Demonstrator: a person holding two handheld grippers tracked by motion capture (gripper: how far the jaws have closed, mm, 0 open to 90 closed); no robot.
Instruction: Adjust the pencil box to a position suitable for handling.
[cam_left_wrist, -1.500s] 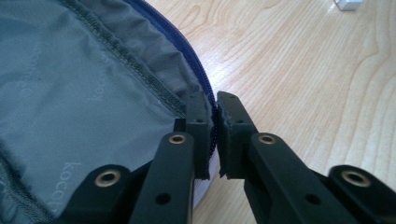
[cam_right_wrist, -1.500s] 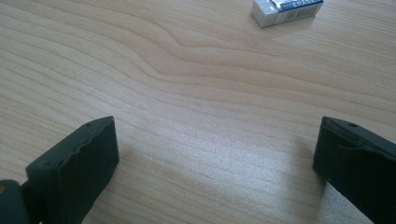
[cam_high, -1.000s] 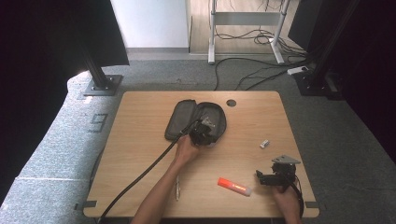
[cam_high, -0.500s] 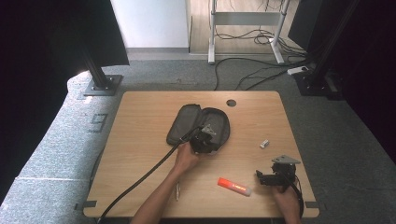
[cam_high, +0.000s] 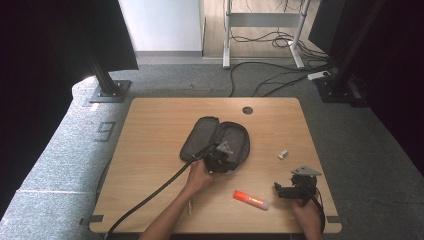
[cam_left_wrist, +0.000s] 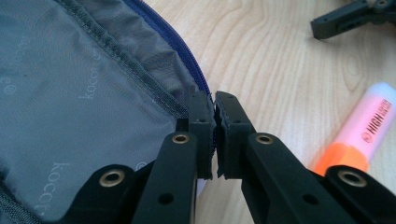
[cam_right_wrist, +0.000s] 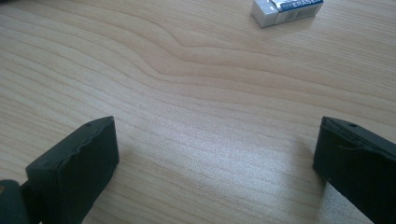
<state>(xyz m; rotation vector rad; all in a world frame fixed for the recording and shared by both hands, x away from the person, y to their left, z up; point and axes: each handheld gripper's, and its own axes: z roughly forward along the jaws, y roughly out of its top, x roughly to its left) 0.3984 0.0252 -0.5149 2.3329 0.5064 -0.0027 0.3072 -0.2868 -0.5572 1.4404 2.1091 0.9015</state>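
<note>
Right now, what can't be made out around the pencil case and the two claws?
- Pencil case rim: in the left gripper view the left claw, shut on it, covers the pinched spot.
- Highlighter: left gripper view, cut off by the right edge and a jaw.
- Eraser: right gripper view, top edge crops it.
- Thin stick: high view, too small to identify.

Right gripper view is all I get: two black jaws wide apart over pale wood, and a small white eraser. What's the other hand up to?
Observer: The left gripper is shut on the zipper rim of an opened dark grey fabric pencil case.
Operator: Anything else lying about?
Observer: An orange and white highlighter pen lies on the wooden table, between the two hands and apart from the case.
Operator: And where's my gripper?
Observer: The right gripper sits by the table's near right corner, just right of the highlighter.
</note>
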